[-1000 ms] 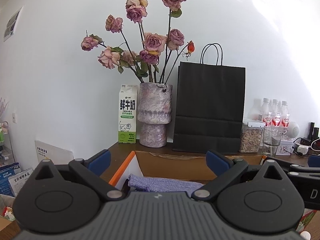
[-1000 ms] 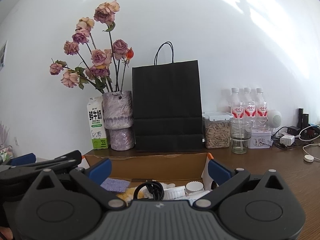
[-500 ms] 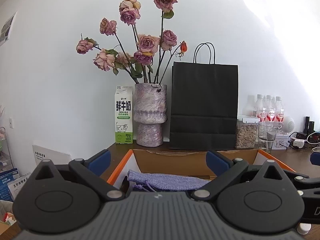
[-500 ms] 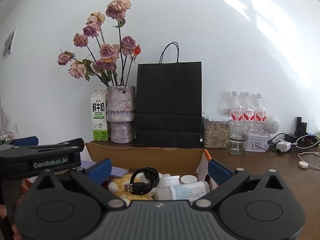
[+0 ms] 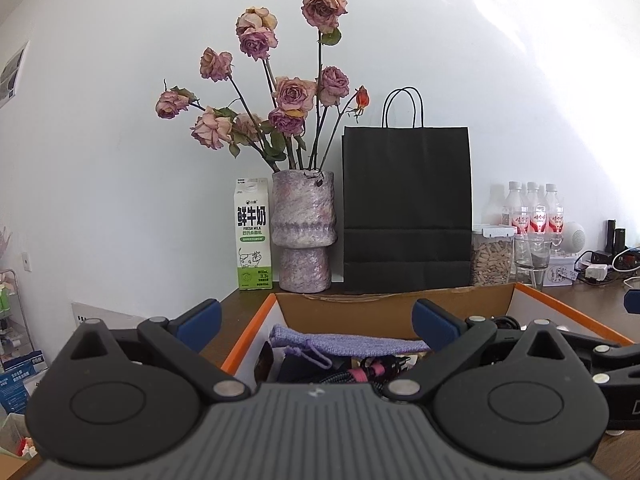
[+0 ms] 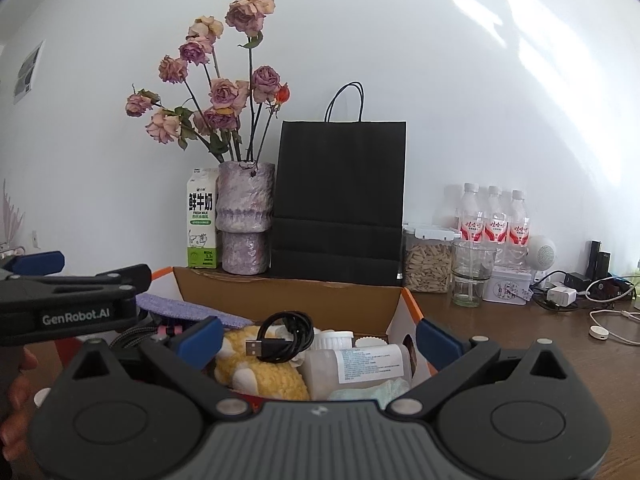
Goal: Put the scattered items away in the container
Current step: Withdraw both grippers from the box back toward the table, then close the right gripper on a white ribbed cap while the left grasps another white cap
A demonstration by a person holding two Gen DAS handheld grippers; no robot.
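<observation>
A: Both grippers, left (image 5: 314, 320) and right (image 6: 320, 334), are spread wide with nothing between the fingers. The box (image 6: 288, 292) sits just below them, full: cable (image 6: 286, 334), bottle (image 6: 356, 364), yellow plush (image 6: 264, 376), purple pouch (image 5: 348, 346).

B: Risk?

A: The cable lies loose on top; a low finger could snag it and drag it out

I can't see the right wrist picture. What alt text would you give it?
An open gripper hovers over a cardboard box holding a black USB cable, a yellow plush toy and a white bottle. Behind stand a vase of roses, a milk carton and a black paper bag.
</observation>
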